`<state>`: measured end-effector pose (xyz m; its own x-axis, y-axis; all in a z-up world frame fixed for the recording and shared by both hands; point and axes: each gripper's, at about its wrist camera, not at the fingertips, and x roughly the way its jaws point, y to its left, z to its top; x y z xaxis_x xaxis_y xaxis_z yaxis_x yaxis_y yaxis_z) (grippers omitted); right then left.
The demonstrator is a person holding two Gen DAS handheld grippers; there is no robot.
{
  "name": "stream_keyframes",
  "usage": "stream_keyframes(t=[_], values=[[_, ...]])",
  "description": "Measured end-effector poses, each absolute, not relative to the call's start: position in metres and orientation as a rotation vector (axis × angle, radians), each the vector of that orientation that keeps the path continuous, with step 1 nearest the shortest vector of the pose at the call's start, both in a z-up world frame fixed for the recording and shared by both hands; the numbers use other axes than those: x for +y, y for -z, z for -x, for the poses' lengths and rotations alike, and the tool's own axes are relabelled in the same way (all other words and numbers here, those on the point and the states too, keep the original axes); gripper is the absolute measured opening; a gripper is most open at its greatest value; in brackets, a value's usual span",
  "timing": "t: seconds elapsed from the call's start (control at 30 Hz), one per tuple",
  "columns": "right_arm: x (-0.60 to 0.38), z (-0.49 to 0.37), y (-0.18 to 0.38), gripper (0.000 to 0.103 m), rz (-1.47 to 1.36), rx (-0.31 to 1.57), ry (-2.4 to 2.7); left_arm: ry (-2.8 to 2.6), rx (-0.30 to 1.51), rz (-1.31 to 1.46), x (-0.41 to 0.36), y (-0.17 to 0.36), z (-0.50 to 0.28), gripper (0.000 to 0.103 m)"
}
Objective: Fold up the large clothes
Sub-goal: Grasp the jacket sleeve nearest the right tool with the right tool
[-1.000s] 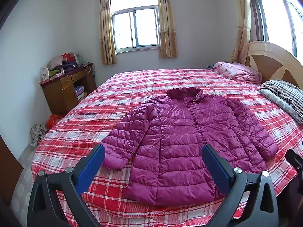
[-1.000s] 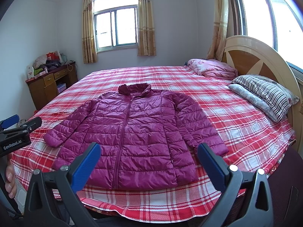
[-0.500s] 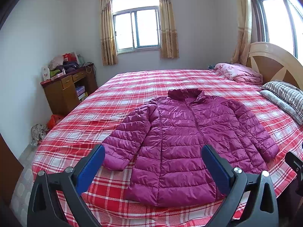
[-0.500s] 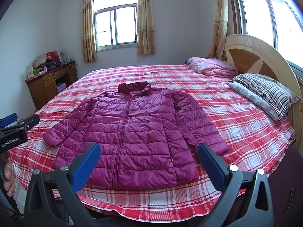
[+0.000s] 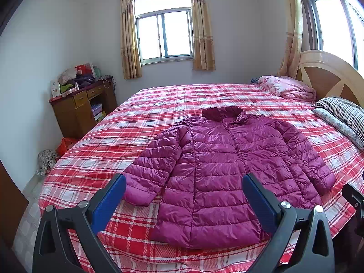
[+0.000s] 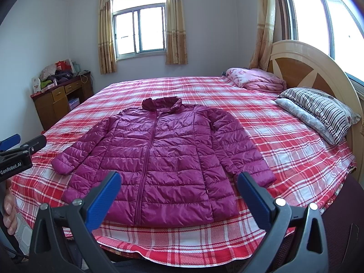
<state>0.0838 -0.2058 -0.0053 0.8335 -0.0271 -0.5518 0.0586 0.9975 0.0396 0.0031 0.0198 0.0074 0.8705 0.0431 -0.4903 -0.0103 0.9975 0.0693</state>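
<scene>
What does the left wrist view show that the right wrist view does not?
Only the left wrist view shows the floor beside the bed with an orange bag. Only the right wrist view shows the left gripper's body and the hand holding it. Both share the magenta jacket spread flat, the bed, the pillows and open fingers.

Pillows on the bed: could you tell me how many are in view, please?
2, stacked at the headboard end: the striped pillow on top and the grey patterned pillow beneath it. The folded pink blanket may hide others.
</scene>
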Motion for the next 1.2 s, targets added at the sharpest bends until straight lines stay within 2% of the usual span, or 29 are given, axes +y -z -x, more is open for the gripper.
stream_keyframes(t=[0.43, 1.2], values=[[-0.229, -0.104, 0.021, 0.103, -0.080, 0.618, 0.087, -0.062, 0.549, -0.098, 0.020, 0.010, -0.033, 0.102], [-0.363, -0.182, 0.124, 0.103, -0.301, 0.807, 0.330, -0.082, 0.614, -0.134, 0.009, 0.066, -0.152, 0.102]])
